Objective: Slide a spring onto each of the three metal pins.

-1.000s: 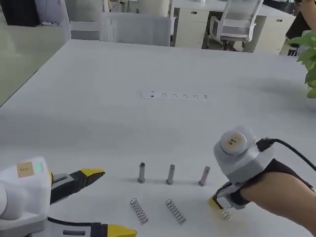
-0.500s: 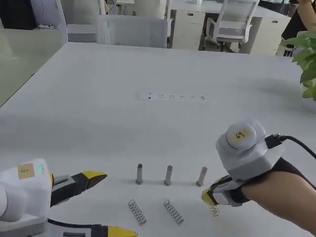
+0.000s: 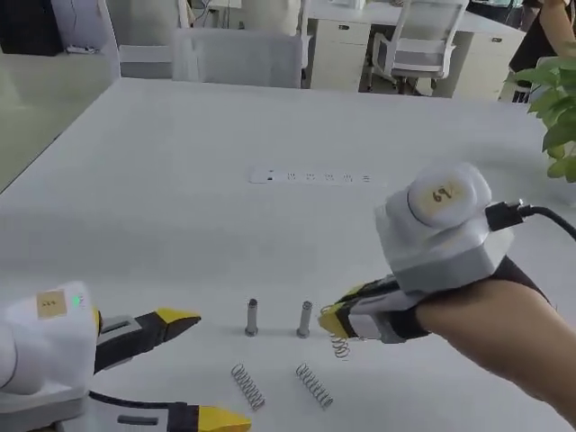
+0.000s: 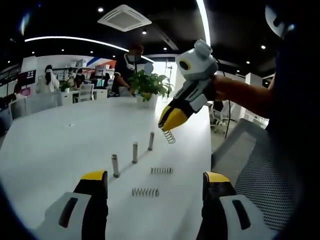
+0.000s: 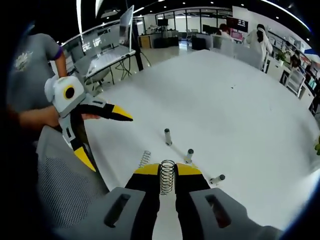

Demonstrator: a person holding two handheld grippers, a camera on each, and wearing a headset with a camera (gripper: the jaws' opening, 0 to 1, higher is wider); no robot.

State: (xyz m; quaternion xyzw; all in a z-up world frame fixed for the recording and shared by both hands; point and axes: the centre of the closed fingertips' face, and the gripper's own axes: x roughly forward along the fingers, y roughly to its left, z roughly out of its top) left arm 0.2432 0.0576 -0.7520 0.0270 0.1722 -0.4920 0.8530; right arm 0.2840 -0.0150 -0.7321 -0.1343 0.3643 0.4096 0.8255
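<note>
My right gripper is closed on a spring, pinched near its top so that the coil hangs down from the yellow tips. It sits just right of the middle pin, apart from it, with the left pin upright a little further left on the white table.

The gripper's body and my hand stand in front of the right end of the row in the head view, so the right pin is hidden there. The left gripper view shows all three pins bare and upright in one line, with the held spring just beside the top of the right one.

Two more springs lie flat on the near side of the pins, a left spring and a right spring, each apart from the pins and from each other.

My left gripper is at the near left with its jaws spread wide and nothing between them, well left of the row.

In the right gripper view the coil stands straight up between my two closed tips.

Further off, a socket strip is set flush in the tabletop. A leafy plant is at the far right edge, and an office chair stands beyond the table. A black cable runs off my right gripper.
</note>
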